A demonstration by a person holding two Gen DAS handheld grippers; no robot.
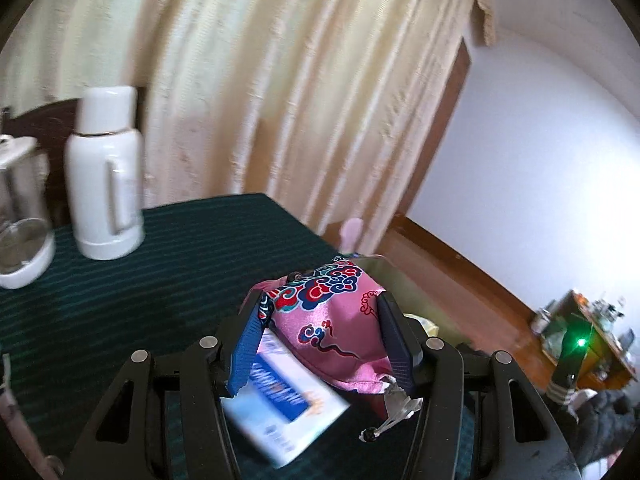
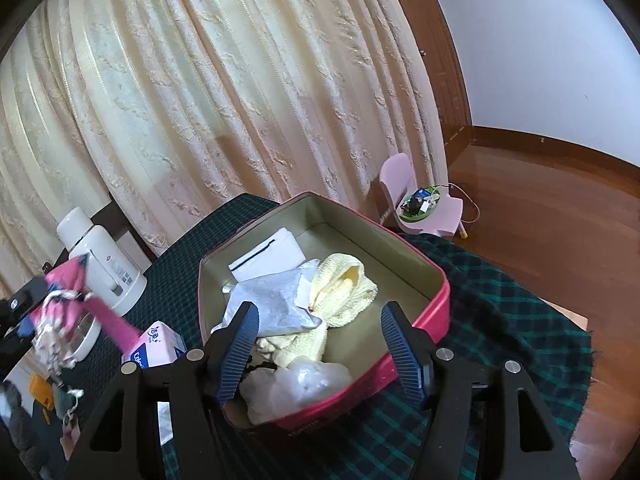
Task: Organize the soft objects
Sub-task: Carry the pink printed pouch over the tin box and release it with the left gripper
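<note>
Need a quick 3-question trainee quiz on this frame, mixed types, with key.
1. True or false: the left gripper grips the pink pouch.
2. The yellow knit cloth lies: A) in the red tin B) on the green cloth C) on the pink chair.
3. Fill in: between the right gripper's jaws there is ____.

Key: 1 true; 2 A; 3 nothing held, jaws open over the tin.

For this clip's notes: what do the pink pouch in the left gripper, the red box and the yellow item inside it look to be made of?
Pink pouch: glossy satin-like fabric, judging by its sheen, printed cloud pattern and drawstring.
Red box: likely metal tin; thin rigid walls, glossy red outside, dull pale lining.
Yellow item: soft knitted or towelling cloth; matte, nubbly surface and limp folds.
Left gripper: clamps the pouch.
</note>
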